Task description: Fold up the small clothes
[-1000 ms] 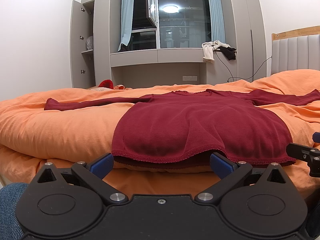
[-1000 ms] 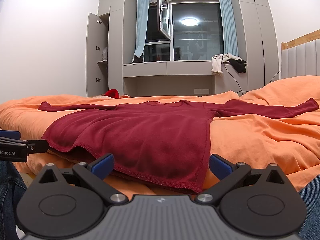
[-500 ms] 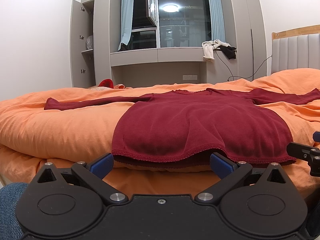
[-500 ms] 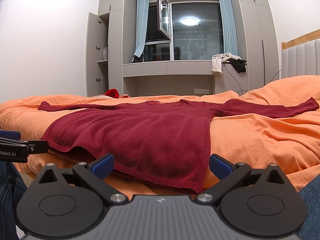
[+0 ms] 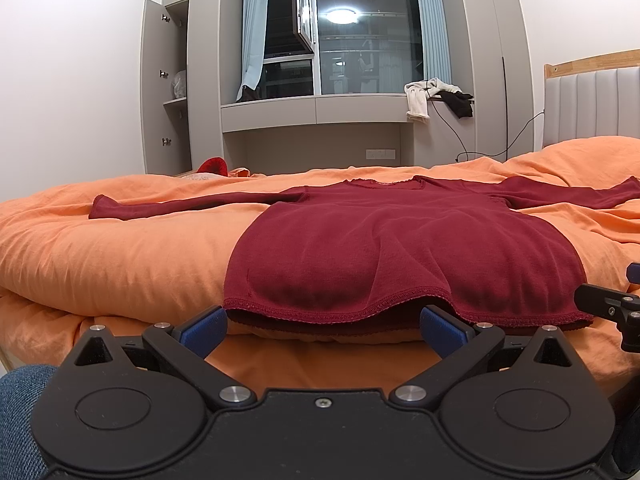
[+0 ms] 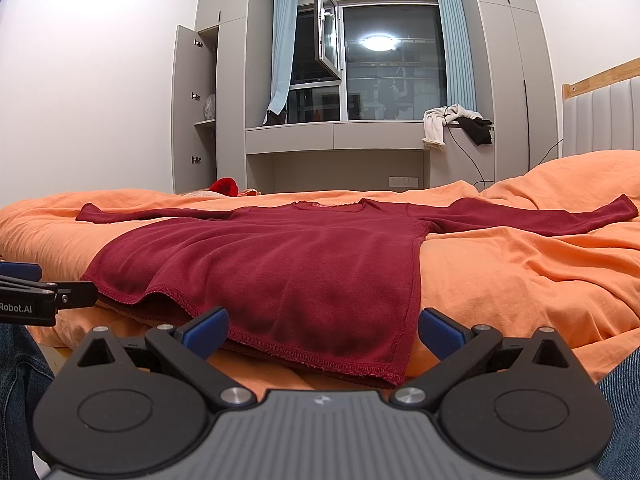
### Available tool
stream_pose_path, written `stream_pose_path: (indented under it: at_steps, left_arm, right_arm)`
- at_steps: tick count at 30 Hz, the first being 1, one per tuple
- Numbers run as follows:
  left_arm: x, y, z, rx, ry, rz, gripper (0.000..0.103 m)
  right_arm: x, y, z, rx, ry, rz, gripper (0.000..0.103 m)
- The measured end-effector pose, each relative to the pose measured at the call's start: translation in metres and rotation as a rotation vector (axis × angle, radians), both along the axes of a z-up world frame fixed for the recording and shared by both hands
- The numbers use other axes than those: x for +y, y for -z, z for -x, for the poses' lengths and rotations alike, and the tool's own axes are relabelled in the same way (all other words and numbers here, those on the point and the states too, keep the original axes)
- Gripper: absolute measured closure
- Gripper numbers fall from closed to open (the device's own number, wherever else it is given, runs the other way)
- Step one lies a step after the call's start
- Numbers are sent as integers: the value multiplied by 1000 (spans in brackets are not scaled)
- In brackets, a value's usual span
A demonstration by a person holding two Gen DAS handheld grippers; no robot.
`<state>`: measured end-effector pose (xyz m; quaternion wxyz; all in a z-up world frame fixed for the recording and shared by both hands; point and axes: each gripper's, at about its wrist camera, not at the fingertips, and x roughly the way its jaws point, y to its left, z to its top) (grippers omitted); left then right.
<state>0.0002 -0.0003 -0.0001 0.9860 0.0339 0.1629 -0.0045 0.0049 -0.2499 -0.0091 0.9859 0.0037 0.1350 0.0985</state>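
A dark red long-sleeved top (image 5: 380, 248) lies flat on the orange bed, sleeves spread left and right, hem nearest me. It also shows in the right wrist view (image 6: 288, 264). My left gripper (image 5: 322, 326) is open and empty, just short of the hem's left half. My right gripper (image 6: 322, 330) is open and empty, just short of the hem's right corner. Its tip shows at the right edge of the left wrist view (image 5: 608, 308). The left gripper's tip shows at the left edge of the right wrist view (image 6: 44, 294).
The orange duvet (image 5: 120, 248) covers the bed, with a padded headboard (image 6: 600, 120) at right. A window desk (image 5: 320, 114) with draped clothes (image 5: 436, 98) and an open wardrobe (image 5: 168, 88) stand behind. A red item (image 5: 212, 166) lies at the bed's far edge.
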Motion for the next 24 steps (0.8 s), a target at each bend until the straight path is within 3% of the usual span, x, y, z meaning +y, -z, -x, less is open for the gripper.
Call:
stream_pose_path:
  at_steps: [24]
  left_arm:
    - [0, 0, 0, 2, 0, -1, 1]
  right_arm:
    - [-1, 0, 2, 1, 0, -1, 0]
